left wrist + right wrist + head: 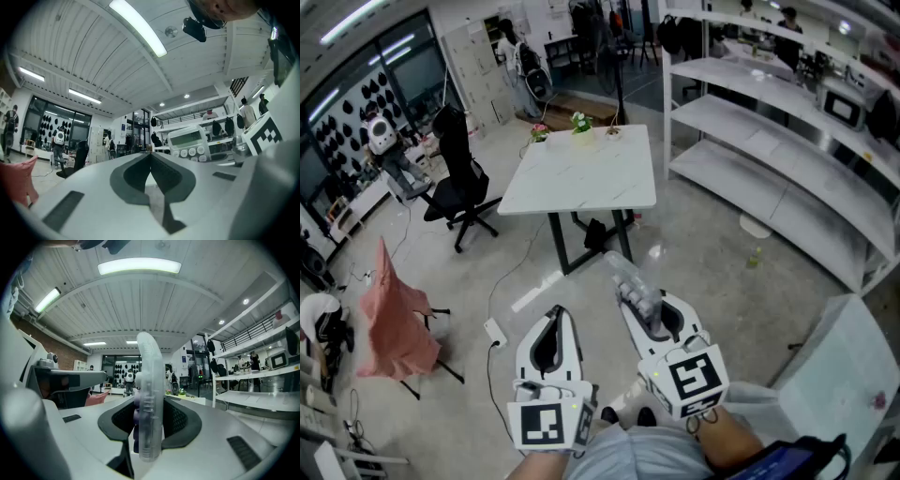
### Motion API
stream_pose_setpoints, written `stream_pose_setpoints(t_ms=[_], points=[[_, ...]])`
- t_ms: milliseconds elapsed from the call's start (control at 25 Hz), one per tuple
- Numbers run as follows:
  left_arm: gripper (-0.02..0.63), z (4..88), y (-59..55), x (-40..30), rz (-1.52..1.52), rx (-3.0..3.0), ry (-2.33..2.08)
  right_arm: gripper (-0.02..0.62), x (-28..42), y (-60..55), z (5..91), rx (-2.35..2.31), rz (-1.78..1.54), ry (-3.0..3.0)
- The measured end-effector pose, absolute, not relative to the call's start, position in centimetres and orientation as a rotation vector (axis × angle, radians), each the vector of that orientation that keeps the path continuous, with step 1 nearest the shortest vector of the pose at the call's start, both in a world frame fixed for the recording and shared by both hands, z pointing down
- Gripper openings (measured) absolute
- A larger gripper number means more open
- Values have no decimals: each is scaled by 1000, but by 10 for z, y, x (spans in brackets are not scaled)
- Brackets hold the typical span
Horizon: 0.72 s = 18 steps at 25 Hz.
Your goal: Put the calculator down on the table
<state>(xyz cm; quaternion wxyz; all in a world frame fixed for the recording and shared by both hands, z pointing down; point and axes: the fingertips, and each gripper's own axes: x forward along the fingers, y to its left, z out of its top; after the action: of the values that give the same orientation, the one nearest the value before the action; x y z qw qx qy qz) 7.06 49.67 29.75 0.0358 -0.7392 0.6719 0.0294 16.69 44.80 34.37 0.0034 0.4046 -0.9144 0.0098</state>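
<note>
Calculator (149, 399) — one, clear-cased, stood on edge — sits pinched in the jaws of your right gripper (647, 305), apart from the one white table (581, 178) ahead; your left gripper (556, 314) has its jaws pressed together, empty.

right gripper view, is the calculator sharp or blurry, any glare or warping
Right gripper view: the translucent clear-plastic calculator, edge-on between the jaws, looks soft; the ceiling light strip blows out white; the white shelves bow with fisheye warp.

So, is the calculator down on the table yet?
No, the calculator is clamped in the right hand-held gripper, up in the air and short of the white table.
</note>
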Motion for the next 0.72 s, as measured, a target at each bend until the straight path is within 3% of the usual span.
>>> stream_pose_setpoints(t_ms=[720], points=[[8,334,456,70,24,-2321,2156,144,190,404,375,1297,188,-2818]])
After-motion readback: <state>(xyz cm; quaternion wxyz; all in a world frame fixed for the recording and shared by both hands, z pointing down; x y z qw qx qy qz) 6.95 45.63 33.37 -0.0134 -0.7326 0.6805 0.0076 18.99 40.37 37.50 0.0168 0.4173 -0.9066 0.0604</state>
